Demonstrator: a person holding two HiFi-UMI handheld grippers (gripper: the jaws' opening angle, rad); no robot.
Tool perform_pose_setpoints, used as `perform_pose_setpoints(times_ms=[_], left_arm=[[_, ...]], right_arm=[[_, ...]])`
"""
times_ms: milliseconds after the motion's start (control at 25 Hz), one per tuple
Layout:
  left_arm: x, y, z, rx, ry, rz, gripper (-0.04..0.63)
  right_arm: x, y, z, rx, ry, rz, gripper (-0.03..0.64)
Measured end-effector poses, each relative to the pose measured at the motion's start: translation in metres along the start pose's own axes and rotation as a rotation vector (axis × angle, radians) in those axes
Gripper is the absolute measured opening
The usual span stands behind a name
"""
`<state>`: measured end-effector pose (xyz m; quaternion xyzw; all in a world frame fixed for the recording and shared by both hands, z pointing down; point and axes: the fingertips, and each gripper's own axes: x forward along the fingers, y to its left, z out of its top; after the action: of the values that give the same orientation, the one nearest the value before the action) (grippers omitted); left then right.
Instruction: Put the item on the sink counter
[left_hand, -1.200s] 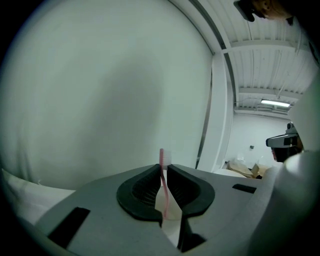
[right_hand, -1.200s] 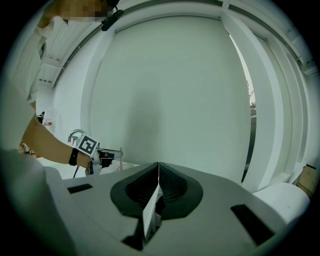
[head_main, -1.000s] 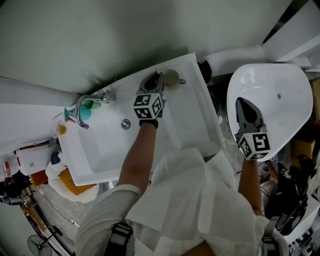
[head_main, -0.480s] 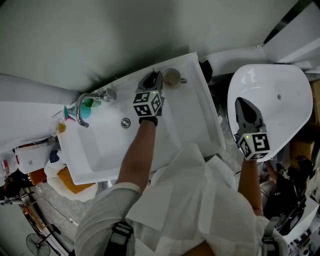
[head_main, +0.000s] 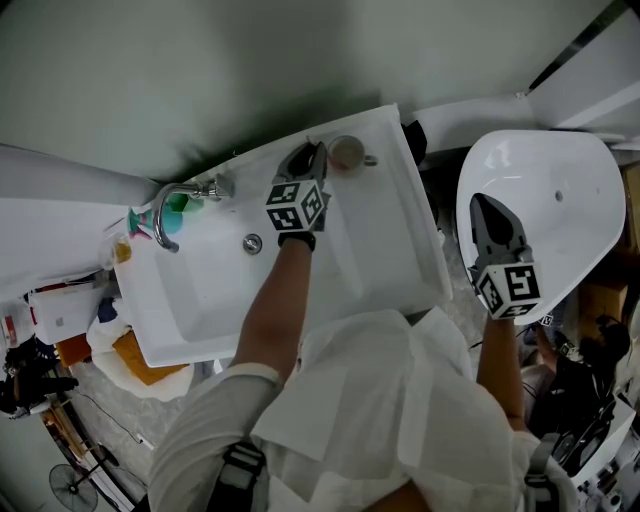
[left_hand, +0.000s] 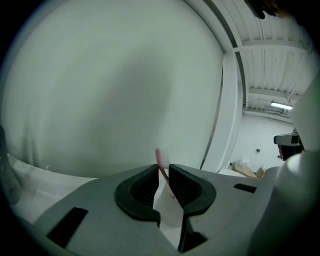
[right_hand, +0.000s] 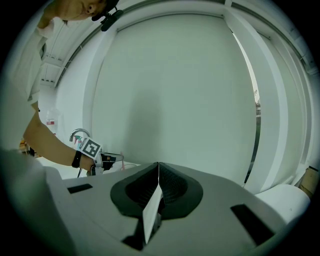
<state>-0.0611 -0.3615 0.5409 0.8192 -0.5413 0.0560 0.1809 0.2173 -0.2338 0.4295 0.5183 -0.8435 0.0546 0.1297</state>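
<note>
At the tabletop's (head_main: 398, 225) back edge, a pink toothbrush (left_hand: 160, 159) is gripped by the left tool (head_main: 308, 152) beside the cup (head_main: 346, 152), probably for placing. The right tool (head_main: 482, 205) is closed, empty.

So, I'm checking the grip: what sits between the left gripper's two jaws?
A toothbrush with pink bristles, standing tilted and pinched between the jaws of the left gripper. The left gripper view shows it.

Pink toothbrush (left_hand: 159, 156) — bristle head up, leaning slightly left — pinched between the left claw's (left_hand: 162, 167) jaws.
</note>
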Motion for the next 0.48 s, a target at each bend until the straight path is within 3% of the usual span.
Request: perform_pose_setpoints(times_ms=[480], left_arm=[[-0.0058,0.0020,-0.0063,0.004,0.011,-0.005,0.087]], right_arm=[[0.0015,0.0030,-0.0004,0.014,-0.001,0.007,0.009]])
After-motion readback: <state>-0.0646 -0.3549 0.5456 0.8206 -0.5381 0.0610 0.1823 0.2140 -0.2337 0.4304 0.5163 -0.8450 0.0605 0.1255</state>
